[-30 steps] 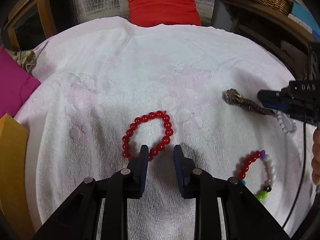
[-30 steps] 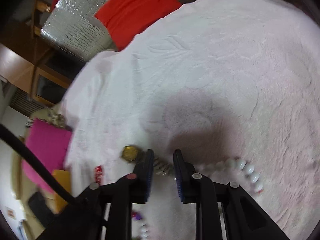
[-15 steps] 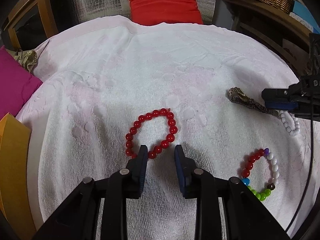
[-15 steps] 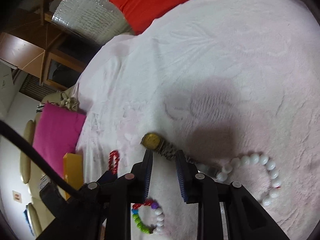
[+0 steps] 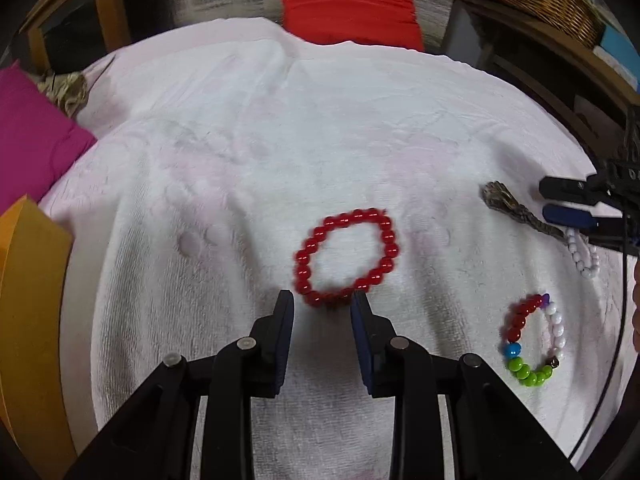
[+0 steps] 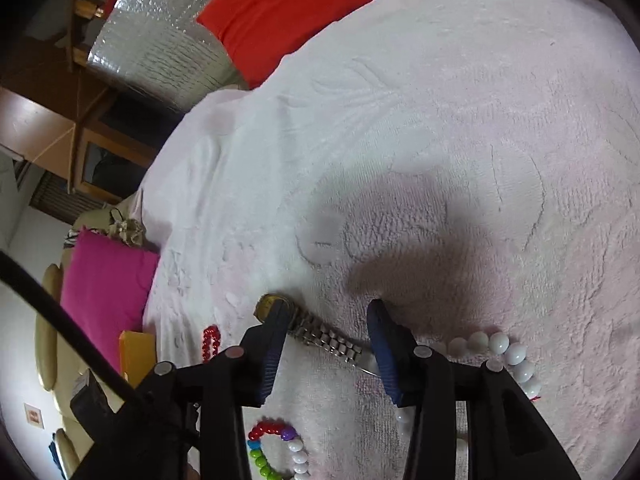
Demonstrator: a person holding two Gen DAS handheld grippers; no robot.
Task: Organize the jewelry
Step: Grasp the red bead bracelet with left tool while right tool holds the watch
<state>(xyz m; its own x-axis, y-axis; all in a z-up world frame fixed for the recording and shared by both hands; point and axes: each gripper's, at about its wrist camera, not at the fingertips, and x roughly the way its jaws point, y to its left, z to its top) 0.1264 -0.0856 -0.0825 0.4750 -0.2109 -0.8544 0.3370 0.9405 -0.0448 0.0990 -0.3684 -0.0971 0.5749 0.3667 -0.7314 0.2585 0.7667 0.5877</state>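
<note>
Both tongs spread over the jewelry on the towel-covered table

Left tongs (image 5: 322, 300) stand spread, pinching nothing, with their tips at the near side of the red bead bracelet (image 5: 346, 256). The nearest beads of that ring lie just ahead of the gap between the two fingers, and the rest of the ring lies beyond the tips, flat on the white towel (image 5: 240, 160) that covers the table, about midway across it.

Right tongs (image 6: 328, 320) are also spread wide and grip nothing. The metal watch (image 6: 320, 334) lies stretched across the gap between the fingers: its gold-toned face sits at the left finger (image 6: 276, 328), partly hidden behind it, and the link band runs slantwise down toward the right finger, where its end passes from sight. Whether either finger touches the watch cannot be told. In the left wrist view the same watch (image 5: 516, 210) lies toward the table's right edge, with the right tongs (image 5: 546, 200) coming in from that side.

Just beyond the watch band's far end, nearer that right edge, lies the white bead bracelet (image 6: 504, 350), partly hidden by the right finger. The multicoloured bead bracelet (image 5: 534, 340) lies apart from all of these, toward the near right corner
</note>
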